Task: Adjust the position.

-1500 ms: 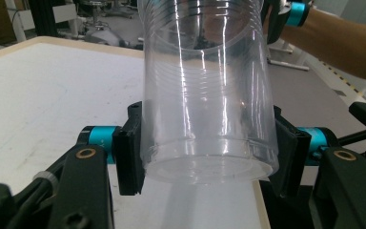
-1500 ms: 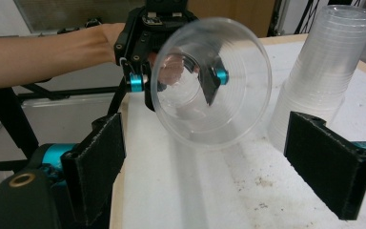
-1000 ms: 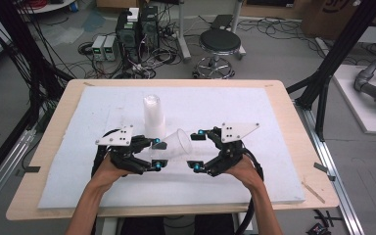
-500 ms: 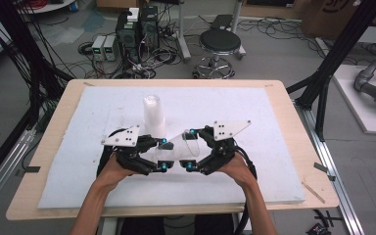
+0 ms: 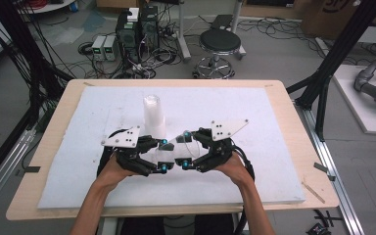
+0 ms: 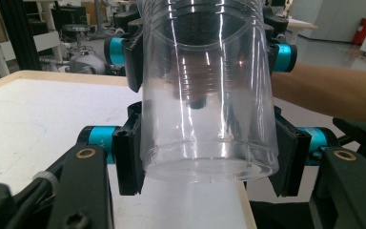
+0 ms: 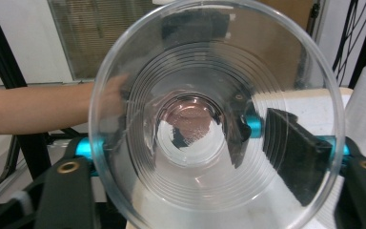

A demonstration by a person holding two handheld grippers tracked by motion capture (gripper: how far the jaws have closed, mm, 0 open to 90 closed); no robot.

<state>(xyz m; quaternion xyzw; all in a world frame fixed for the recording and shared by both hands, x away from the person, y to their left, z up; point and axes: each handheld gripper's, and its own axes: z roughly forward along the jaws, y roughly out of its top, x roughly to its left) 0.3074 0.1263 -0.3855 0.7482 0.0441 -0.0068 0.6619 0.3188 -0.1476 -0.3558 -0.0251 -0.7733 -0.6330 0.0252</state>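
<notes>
one clear ribbed plastic cup [image 6: 208, 95] clenched between left claw [image 5: 163, 154] and just-closing right claw [image 5: 183, 148] (one cup stack [image 5: 153, 116] upright nearby on the bench [image 5: 274, 112]).

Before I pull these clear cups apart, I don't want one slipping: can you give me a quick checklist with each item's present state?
1. Left hand-held gripper shut on the clear cup: ok.
2. Right hand-held gripper, jaws just closing, on the cup's rim end: ok.
3. Cup lifted off the white mat: ok.
4. Cup stack upright, apart from both grippers: ok.
5. More than one cup nested in the grip: cannot tell.
</notes>
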